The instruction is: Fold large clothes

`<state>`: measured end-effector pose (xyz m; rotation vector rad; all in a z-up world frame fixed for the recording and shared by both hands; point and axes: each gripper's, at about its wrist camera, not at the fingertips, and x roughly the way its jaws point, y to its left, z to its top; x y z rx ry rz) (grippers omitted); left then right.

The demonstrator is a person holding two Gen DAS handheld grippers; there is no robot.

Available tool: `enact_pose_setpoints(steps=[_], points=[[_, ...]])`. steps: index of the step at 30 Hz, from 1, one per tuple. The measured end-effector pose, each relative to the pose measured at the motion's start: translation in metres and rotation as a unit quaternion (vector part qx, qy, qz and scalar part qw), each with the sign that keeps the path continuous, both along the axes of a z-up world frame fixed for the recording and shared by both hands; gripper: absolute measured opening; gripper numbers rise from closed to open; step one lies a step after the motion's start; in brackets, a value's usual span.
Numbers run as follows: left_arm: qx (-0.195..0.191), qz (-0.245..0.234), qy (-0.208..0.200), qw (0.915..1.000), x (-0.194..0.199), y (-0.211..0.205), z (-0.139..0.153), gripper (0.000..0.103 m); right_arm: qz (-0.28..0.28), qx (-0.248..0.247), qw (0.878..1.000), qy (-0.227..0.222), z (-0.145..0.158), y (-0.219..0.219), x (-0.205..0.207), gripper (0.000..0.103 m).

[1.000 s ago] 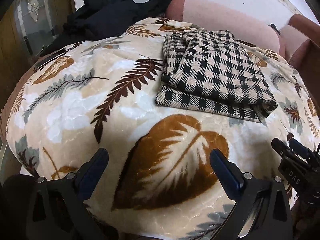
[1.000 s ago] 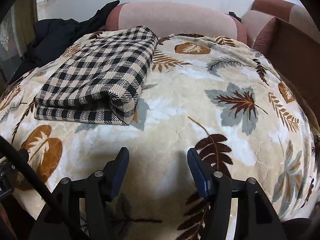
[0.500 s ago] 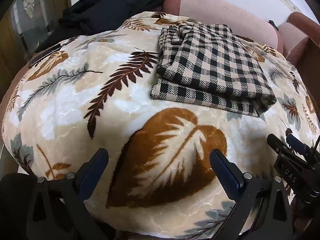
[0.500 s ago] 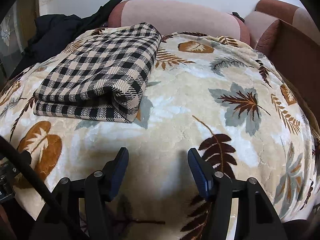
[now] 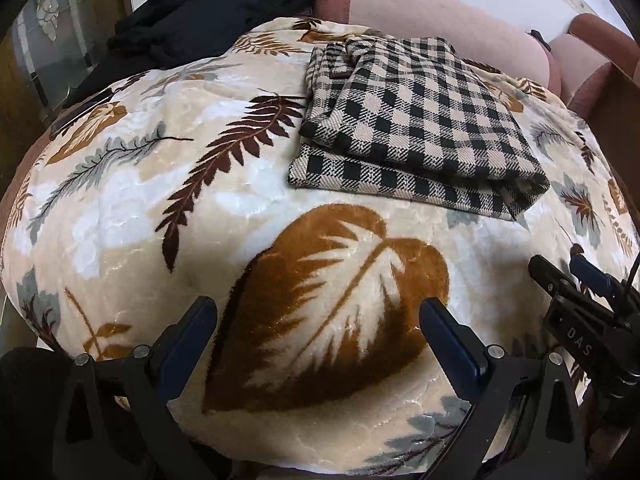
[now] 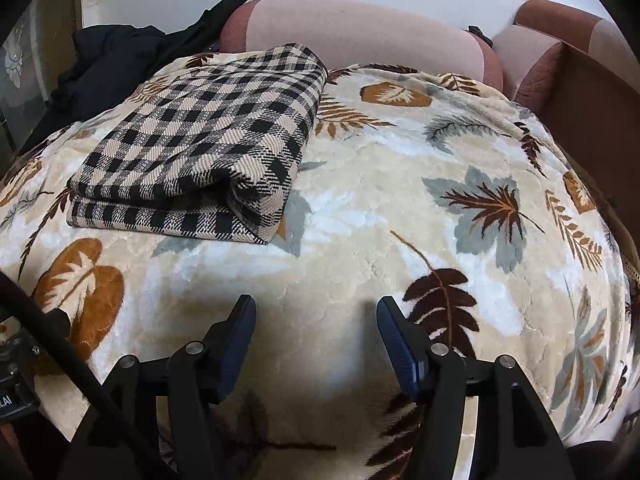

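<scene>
A black and beige checked garment [image 5: 416, 128] lies folded in a flat rectangle on a leaf-patterned blanket [image 5: 168, 184]. It also shows in the right wrist view [image 6: 208, 144], left of centre. My left gripper [image 5: 316, 316] is open and empty, above the blanket in front of the garment. My right gripper [image 6: 316, 312] is open and empty, above the blanket in front and to the right of the garment. The right gripper also shows at the right edge of the left wrist view [image 5: 576, 280].
A pile of dark clothes [image 5: 208, 12] lies at the back left of the blanket, also in the right wrist view [image 6: 108, 64]. Pink and brown cushions [image 6: 360, 36] stand along the back. A brown side panel [image 6: 592, 100] runs along the right.
Both grippers have moved a little closer to the folded garment, which now looks larger. Both stay open and empty.
</scene>
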<state>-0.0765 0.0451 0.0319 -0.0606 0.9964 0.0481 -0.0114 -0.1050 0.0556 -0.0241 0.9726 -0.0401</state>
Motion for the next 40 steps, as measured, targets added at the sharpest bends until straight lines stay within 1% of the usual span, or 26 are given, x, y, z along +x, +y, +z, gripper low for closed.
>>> enact_pose_setpoints(steps=[6,26,29,32,36,40], points=[[0.0,-0.002,0.003,1.0,-0.001,-0.002,-0.001,0.101,0.002,-0.002,1.0,0.004,-0.001,0.002,0.0,0.068],[-0.005,0.0,0.009,0.9999,0.001,0.0,-0.006,0.101,0.015,-0.005,1.0,-0.005,0.002,0.011,-0.004,0.069],[-0.019,-0.004,0.007,0.9998,0.002,0.001,-0.007,0.101,0.02,-0.005,1.0,-0.005,0.001,0.013,-0.004,0.069],[-0.021,-0.005,0.004,0.9998,0.002,0.002,-0.008,0.101,0.025,-0.004,1.0,-0.005,0.001,0.016,-0.006,0.069],[-0.013,-0.003,-0.007,0.9999,0.001,0.0,-0.005,0.1,0.031,-0.005,0.999,-0.008,0.002,0.019,-0.008,0.069],[0.005,-0.004,-0.02,0.9998,-0.003,-0.007,0.005,0.1,0.037,-0.008,0.999,-0.009,0.004,0.02,-0.01,0.069]])
